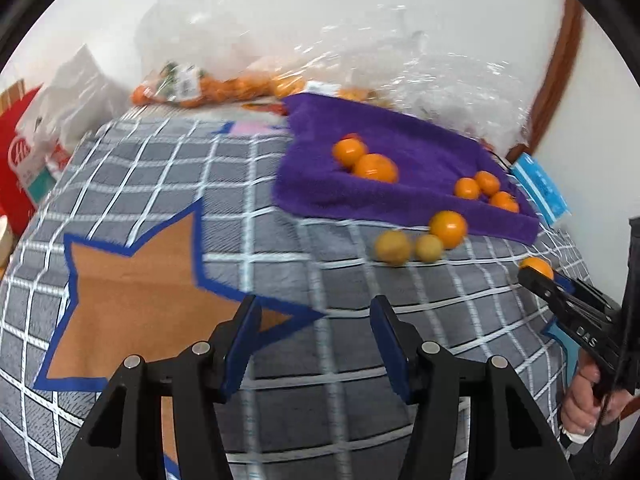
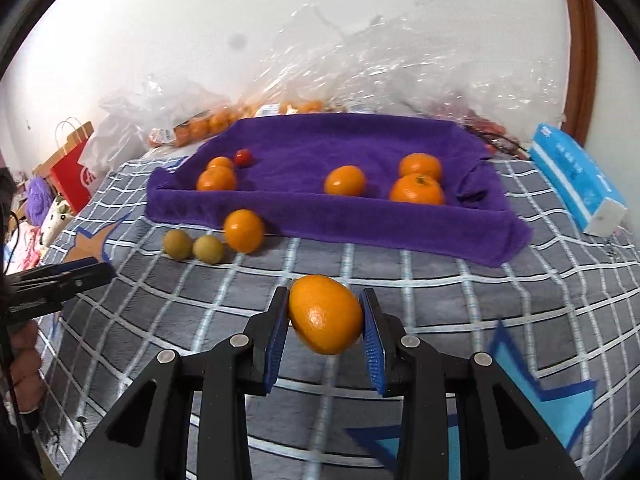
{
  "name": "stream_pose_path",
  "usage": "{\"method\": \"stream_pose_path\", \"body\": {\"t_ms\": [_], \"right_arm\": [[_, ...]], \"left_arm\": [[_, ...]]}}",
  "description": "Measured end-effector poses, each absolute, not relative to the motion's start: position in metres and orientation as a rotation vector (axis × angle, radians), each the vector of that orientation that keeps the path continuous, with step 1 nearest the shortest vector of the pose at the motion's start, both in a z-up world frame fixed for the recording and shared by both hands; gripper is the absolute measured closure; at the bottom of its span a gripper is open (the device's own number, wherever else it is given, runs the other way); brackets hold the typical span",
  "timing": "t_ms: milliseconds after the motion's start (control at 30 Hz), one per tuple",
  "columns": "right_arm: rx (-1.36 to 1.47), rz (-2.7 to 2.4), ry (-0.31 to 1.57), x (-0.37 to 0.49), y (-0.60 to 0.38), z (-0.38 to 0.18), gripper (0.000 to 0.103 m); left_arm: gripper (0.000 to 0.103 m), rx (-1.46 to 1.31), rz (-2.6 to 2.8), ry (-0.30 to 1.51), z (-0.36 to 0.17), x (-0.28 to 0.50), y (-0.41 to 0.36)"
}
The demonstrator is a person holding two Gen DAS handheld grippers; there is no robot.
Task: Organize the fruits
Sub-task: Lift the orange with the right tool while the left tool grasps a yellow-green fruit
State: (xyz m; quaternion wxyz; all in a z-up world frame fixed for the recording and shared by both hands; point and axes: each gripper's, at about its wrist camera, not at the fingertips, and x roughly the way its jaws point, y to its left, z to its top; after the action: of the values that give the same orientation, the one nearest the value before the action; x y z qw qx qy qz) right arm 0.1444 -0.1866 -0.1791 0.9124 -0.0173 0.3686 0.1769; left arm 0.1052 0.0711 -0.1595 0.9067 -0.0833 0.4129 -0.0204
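Note:
My right gripper [image 2: 325,300] is shut on an orange [image 2: 326,314], held above the grey checked bedcover [image 2: 440,300]. From the left wrist it appears at the right edge [image 1: 560,296] with the orange [image 1: 538,266] at its tip. My left gripper [image 1: 315,308] is open with nothing between its fingers, low over the cover. A purple towel [image 2: 320,140] lies ahead with several oranges and one small red fruit [image 2: 243,157] on it. In front of the towel's edge lie one orange [image 2: 244,230] and two small yellow-green fruits [image 2: 177,244].
A blue tissue pack [image 2: 576,176] lies right of the towel. Clear plastic bags [image 2: 200,126] holding more oranges are piled against the wall behind it. A red paper bag [image 2: 74,172] stands at the far left. An orange star [image 1: 136,292] is printed on the cover.

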Motion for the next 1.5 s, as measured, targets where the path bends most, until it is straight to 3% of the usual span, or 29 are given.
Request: {"method": "stream_pose_path", "body": {"t_ms": [300,433,567,1500], "right_arm": [[0.083,0.351,0.760,0.148,-0.221,-0.184,0.068],[0.081,0.351,0.747,0.146,-0.220,-0.182,0.068],[0.083,0.363,0.754,0.147,-0.220,-0.183,0.068],[0.116,0.379,0.747,0.147,-0.223,-0.183,0.068]], "left_arm": [[0.050,-0.087,-0.088,0.874,-0.156,0.142,0.024],[0.057,-0.106,-0.097,0.892,-0.163,0.155,0.019],[0.075,-0.072,-0.072,0.902,-0.172,0.167,0.013],[0.076,-0.181,-0.132,0.790,-0.169,0.156,0.031]]}}
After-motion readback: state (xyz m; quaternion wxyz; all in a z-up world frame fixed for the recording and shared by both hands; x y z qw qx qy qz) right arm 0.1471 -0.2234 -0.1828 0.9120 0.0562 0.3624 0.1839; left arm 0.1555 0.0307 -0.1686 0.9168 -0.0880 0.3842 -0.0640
